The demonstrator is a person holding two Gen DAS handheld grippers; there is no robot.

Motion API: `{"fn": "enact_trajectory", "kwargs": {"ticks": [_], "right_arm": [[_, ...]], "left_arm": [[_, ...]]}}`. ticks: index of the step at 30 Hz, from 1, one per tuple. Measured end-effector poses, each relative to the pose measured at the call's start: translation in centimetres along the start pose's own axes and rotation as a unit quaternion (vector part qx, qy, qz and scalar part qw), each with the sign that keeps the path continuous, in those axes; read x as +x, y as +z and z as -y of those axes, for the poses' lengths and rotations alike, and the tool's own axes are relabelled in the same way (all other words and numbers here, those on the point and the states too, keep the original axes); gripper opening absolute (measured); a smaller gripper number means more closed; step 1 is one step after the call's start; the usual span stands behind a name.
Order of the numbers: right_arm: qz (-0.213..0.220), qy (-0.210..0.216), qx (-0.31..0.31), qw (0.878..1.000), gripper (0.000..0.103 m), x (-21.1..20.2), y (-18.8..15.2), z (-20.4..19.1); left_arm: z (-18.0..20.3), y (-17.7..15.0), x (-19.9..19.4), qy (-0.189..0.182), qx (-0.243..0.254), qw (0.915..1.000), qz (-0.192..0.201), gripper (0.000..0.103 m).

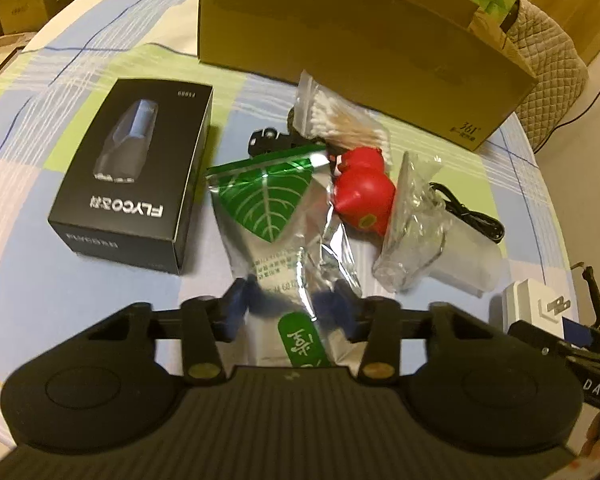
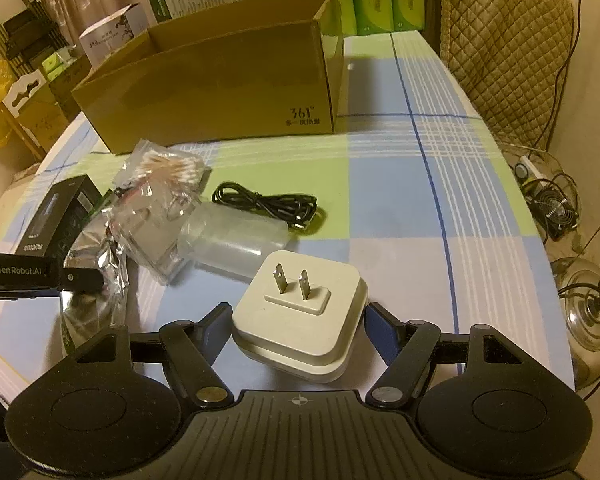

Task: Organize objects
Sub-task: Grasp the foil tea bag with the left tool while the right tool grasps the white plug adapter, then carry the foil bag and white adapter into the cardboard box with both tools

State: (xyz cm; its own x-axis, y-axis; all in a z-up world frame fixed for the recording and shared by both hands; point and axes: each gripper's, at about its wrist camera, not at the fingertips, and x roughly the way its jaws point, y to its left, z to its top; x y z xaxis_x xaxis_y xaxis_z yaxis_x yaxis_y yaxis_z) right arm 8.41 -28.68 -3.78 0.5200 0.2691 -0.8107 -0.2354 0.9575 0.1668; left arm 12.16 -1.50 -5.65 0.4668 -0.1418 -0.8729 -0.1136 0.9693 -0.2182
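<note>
Nearest the lens, the left gripper (image 1: 290,308) pinches its blue pads on a crinkled silver foil pouch (image 1: 284,236) printed with a green leaf, which lies on the tabletop (image 2: 400,200), a smooth checked cloth of blue, green and white. Behind stands a large open cardboard box (image 2: 220,88), matte brown and rectangular. A glossy black carton (image 1: 136,172) lies flat left of the pouch. The right gripper (image 2: 298,334) is clamped on a square white plug adapter (image 2: 300,320), two metal prongs up. Near it lie a frosted plastic cylinder (image 2: 236,240), a coiled black cable (image 2: 268,204), a round red toy (image 1: 362,192) and a clear bag of cotton swabs (image 1: 332,112).
</note>
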Motion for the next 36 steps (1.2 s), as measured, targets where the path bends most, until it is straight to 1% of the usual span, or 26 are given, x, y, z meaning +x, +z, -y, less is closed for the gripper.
{"fn": "enact_trajectory", "kwargs": {"ticks": [2, 7, 11, 15, 25, 36], "right_arm": [[0.002, 0.002, -0.001, 1.000, 0.069, -0.2, 0.2, -0.2], [0.011, 0.005, -0.005, 1.000, 0.069, -1.0, 0.4, -0.7], [0.018, 0.008, -0.008, 1.000, 0.069, -1.6, 0.5, -1.0], [0.027, 0.009, -0.009, 1.000, 0.069, -2.4, 0.9, -1.3], [0.042, 0.017, -0.017, 0.999, 0.069, -4.4, 2.4, -2.5], [0.061, 0.023, -0.040, 0.997, 0.069, -6.8, 4.3, -4.6]], "left_arm": [[-0.1, 0.1, -0.4, 0.000, 0.005, 1.0000, 0.003, 0.031], [-0.3, 0.3, -1.9, 0.001, 0.017, 0.9997, 0.018, 0.028], [-0.2, 0.4, -2.8, 0.005, 0.025, 0.9993, 0.028, 0.027], [0.2, 0.7, -4.1, 0.002, 0.036, 0.9985, 0.040, 0.027], [1.4, 2.5, -7.4, -0.006, 0.060, 0.9961, 0.064, 0.027], [2.4, 4.3, -10.9, -0.029, 0.082, 0.9929, 0.082, 0.027]]}}
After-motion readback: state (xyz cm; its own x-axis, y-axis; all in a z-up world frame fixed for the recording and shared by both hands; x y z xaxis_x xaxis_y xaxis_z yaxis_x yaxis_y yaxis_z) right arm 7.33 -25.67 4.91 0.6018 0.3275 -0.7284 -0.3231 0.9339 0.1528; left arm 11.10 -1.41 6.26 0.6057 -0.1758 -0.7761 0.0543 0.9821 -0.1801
